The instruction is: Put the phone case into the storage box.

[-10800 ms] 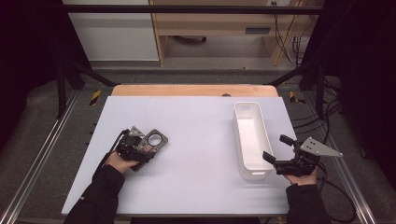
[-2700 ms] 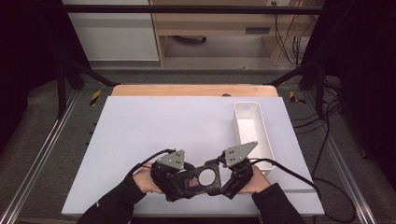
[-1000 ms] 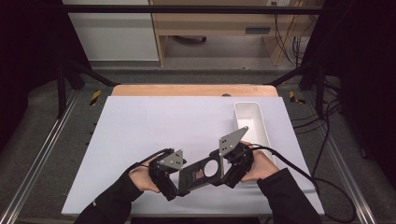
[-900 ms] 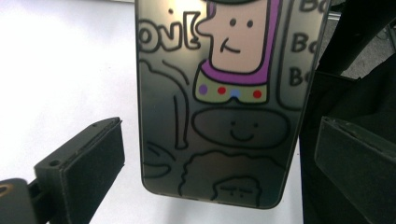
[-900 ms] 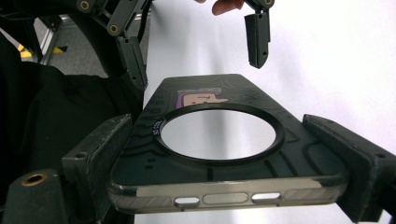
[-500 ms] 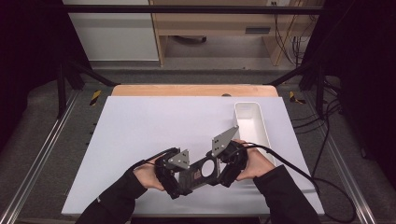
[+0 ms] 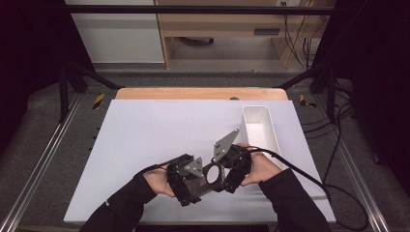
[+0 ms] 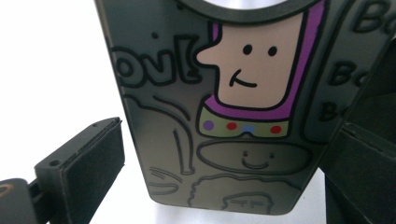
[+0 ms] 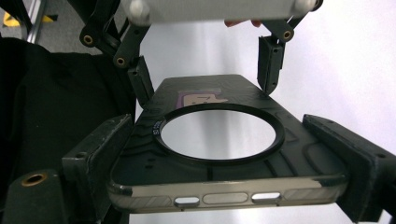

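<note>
A dark see-through phone case (image 7: 202, 183) with a round ring and cartoon print hangs just above the white table (image 7: 145, 135), near its front edge. My left gripper (image 7: 197, 181) pinches one end and my right gripper (image 7: 224, 174) the other, so both are shut on it. In the left gripper view the printed back of the case (image 8: 243, 116) stands between the jaws of my left gripper (image 8: 231, 126). In the right gripper view my right gripper (image 9: 217, 120) clamps the long sides of the case (image 9: 308, 158), and my left gripper (image 9: 206, 91) touches its far corners.
A long white bin (image 7: 261, 130) stands at the right of the table, just beyond my right hand. A black cable (image 7: 309, 179) trails off to the right. A wooden strip (image 7: 200, 93) runs along the far edge, with metal rails (image 7: 43, 159) at the sides.
Both grippers have carried the case a little left and away from the front edge. The right gripper's grey plate has tipped up more steeply.
</note>
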`<state>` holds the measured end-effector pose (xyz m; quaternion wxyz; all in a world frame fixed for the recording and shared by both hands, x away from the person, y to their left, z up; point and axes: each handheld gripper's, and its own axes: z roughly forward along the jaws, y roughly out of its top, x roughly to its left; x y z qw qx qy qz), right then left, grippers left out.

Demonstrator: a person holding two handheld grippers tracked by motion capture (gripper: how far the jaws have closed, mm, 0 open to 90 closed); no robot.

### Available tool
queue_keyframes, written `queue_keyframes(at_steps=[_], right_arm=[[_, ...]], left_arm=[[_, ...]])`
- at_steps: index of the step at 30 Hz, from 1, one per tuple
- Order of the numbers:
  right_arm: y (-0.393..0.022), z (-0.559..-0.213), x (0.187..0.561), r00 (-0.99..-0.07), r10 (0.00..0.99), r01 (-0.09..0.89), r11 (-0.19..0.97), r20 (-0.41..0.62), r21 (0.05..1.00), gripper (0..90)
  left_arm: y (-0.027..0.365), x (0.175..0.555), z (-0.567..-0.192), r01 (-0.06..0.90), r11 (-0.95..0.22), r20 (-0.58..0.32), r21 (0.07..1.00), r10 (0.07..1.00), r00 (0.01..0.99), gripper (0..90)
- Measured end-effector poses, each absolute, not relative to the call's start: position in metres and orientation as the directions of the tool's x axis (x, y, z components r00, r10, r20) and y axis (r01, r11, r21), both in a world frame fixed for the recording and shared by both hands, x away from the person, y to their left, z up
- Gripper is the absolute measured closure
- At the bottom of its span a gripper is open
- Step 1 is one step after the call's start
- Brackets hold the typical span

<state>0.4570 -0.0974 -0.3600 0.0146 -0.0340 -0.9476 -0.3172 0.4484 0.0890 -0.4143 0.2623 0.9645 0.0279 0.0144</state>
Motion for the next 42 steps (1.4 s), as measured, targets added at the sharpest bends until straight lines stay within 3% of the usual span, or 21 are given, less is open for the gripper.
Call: queue_keyframes(at_steps=[14, 42], right_arm=[[-0.089, -0.361, 0.457, -0.998, 0.051, 0.064, 0.821, 0.039, 0.567, 11.9], [-0.084, -0.360, 0.456, -0.998, 0.048, 0.057, 0.827, 0.032, 0.560, 11.6]], left_arm=[[0.077, 0.448, -0.416, 0.034, -0.892, 0.017, 0.451, 0.046, 0.999, 3.8], [0.075, 0.449, -0.418, 0.033, -0.903, 0.010, 0.429, 0.041, 0.999, 11.5]])
